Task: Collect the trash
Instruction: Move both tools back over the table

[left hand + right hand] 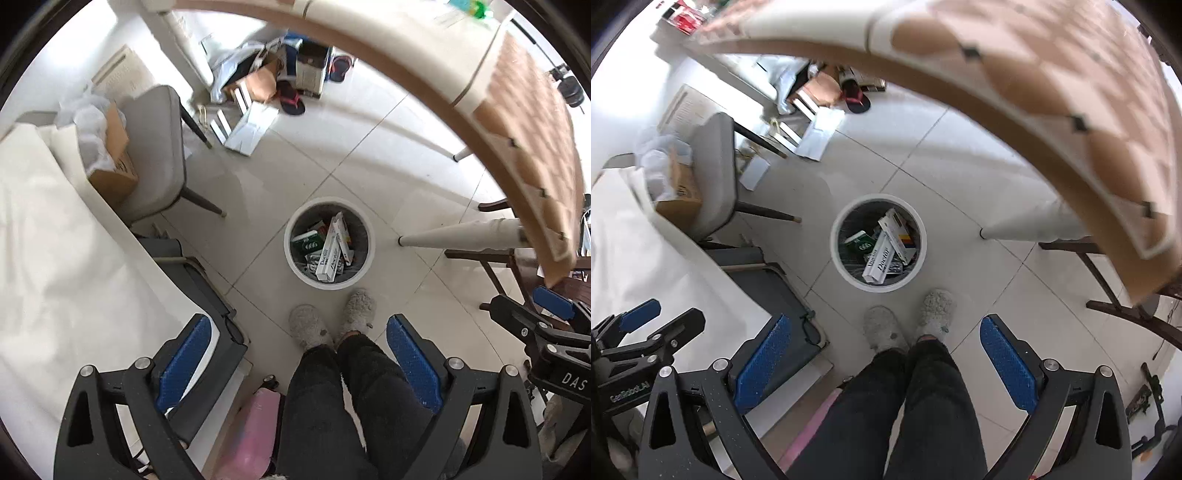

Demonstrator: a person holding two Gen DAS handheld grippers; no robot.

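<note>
Both the left hand-held gripper [299, 358] and right hand-held gripper [886, 356] hang released and empty above the floor, the white trash bin [364, 258] of boxes lying at twelve o'clock ahead, about equally near either, past the slippered feet.
</note>
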